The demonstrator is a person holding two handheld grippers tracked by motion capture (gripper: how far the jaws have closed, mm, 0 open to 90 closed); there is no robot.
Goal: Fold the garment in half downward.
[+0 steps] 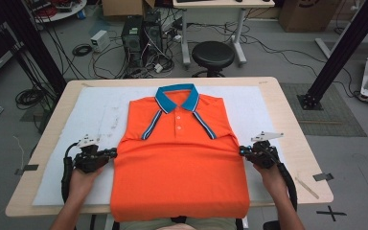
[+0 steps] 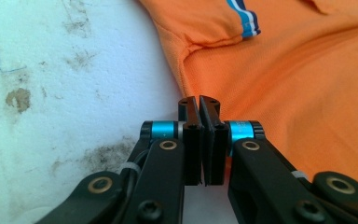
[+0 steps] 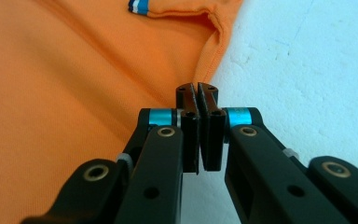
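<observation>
An orange polo shirt (image 1: 179,167) with a blue collar (image 1: 176,98) lies face up on a white mat (image 1: 96,110), sleeves folded in; its hem hangs over the table's near edge. My left gripper (image 1: 114,154) sits at the shirt's left side edge, below the sleeve. In the left gripper view the jaws (image 2: 199,100) are pressed together, with the shirt (image 2: 298,84) edge at their tips. My right gripper (image 1: 242,151) mirrors it at the right side edge. Its jaws (image 3: 197,88) are likewise closed on the shirt (image 3: 74,93) hem line. A faint crease runs across the shirt between the two grippers.
The wooden table (image 1: 297,143) has bare margins around the mat, which is stained at the left (image 2: 23,98). Beyond the far edge stand a black stool (image 1: 213,55), computer towers (image 1: 141,33), loose cables on the floor and a slanted black frame post (image 1: 340,48).
</observation>
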